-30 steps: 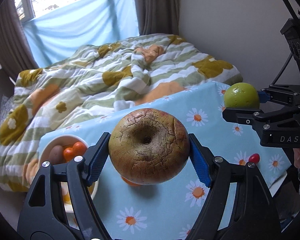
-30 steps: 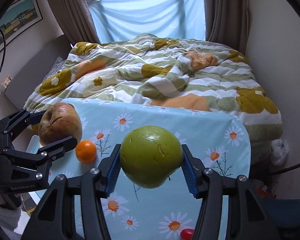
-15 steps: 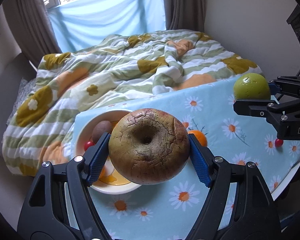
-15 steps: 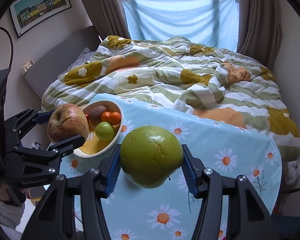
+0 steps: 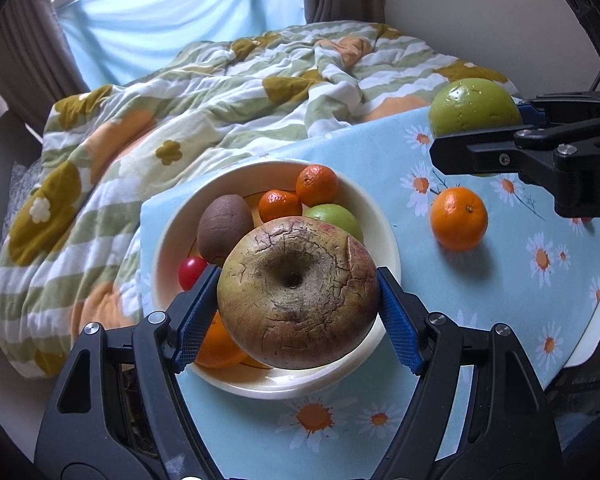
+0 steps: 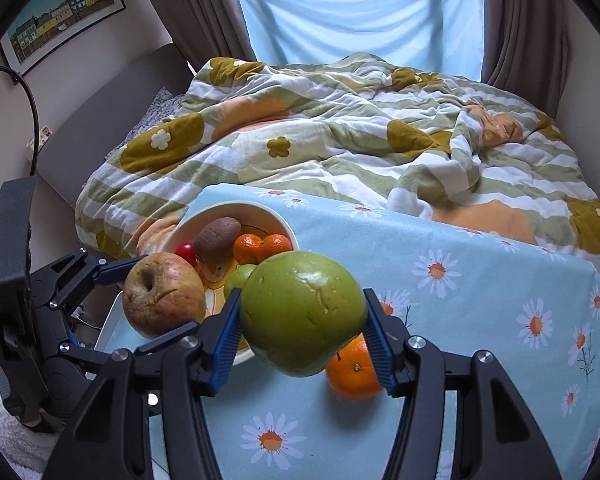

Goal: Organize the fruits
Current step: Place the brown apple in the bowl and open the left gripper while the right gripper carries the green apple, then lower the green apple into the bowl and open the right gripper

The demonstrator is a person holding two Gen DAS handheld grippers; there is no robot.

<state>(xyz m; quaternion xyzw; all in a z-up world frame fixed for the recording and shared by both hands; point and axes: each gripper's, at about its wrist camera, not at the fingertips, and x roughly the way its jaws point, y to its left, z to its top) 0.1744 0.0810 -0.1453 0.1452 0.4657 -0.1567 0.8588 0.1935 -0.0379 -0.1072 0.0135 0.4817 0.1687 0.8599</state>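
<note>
My left gripper (image 5: 298,312) is shut on a cracked brown-red apple (image 5: 298,298) and holds it above the near side of a cream bowl (image 5: 376,216). The bowl holds a kiwi (image 5: 225,228), two tangerines (image 5: 279,205), a green fruit (image 5: 336,216), a red cherry tomato (image 5: 191,272) and an orange piece. My right gripper (image 6: 302,328) is shut on a green apple (image 6: 302,312), held above the table to the right of the bowl (image 6: 236,210). A loose orange (image 5: 458,218) lies on the table beneath it, also in the right wrist view (image 6: 352,374).
The small table has a blue daisy-print cloth (image 5: 480,292) and stands against a bed with a rumpled flowered duvet (image 6: 340,136). A wall is close on the right; a window and curtains lie beyond the bed. The table's left edge is just past the bowl.
Both grippers have moved left and down toward the bowl with their apples. The bowl now sits under my left gripper, and the right gripper is nearer the bowl, over the loose orange.
</note>
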